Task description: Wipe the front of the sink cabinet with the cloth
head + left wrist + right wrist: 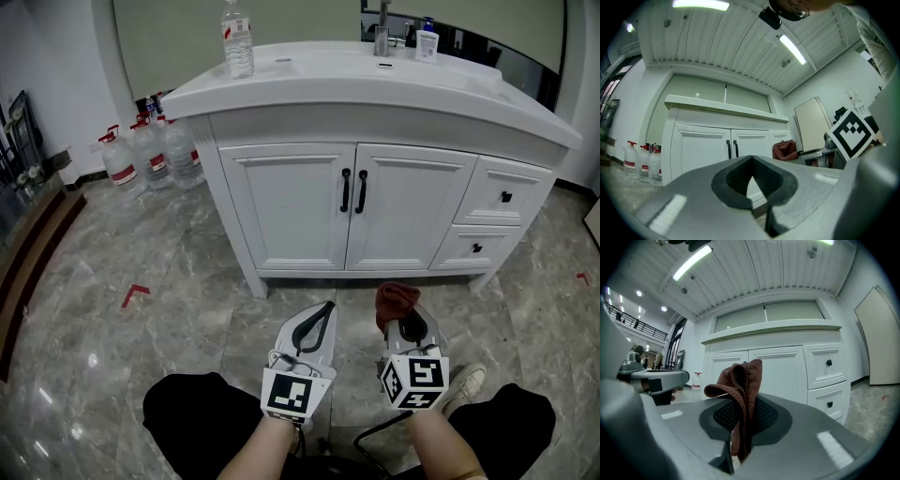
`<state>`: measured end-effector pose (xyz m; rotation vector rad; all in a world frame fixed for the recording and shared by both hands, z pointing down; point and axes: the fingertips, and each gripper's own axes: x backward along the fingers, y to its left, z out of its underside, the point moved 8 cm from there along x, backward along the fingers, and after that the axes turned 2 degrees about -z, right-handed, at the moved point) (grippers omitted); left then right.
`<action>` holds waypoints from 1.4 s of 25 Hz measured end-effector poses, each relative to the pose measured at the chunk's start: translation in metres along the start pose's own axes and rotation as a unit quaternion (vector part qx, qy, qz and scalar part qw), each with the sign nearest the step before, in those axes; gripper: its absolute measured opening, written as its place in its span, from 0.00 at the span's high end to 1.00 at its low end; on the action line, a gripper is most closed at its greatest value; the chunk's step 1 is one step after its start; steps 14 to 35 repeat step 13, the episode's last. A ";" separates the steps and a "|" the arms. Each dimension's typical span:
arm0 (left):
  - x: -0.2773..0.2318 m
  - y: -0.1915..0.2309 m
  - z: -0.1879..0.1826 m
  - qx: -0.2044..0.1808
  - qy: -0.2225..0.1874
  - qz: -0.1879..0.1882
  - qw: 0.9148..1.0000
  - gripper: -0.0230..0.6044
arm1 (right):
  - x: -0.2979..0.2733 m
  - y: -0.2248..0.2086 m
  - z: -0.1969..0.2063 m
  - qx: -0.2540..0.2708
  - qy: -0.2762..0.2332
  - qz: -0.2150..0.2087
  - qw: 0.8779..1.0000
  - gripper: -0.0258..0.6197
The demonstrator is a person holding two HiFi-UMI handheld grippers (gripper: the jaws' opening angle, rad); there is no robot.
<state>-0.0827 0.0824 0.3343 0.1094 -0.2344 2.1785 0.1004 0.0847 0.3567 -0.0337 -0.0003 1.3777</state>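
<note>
Since the cloth [743, 380] looks soft and light, the right gripper [411, 319] squeezes its fold at bottom center; the left gripper [324, 309] sits closed, empty.

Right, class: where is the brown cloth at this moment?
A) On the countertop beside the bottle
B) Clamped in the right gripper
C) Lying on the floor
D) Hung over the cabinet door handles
B: the cloth is pinched in the right gripper, apart from the sink cabinet.
</note>
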 end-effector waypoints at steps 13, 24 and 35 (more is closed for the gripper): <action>-0.003 -0.003 0.002 -0.021 0.006 -0.011 1.000 0.96 | -0.003 0.000 0.002 -0.010 0.000 -0.006 1.000 0.84; -0.003 -0.003 0.002 -0.021 0.006 -0.011 1.000 0.96 | -0.003 0.000 0.002 -0.010 0.000 -0.006 1.000 0.84; -0.003 -0.003 0.002 -0.021 0.006 -0.011 1.000 0.96 | -0.003 0.000 0.002 -0.010 0.000 -0.006 1.000 0.84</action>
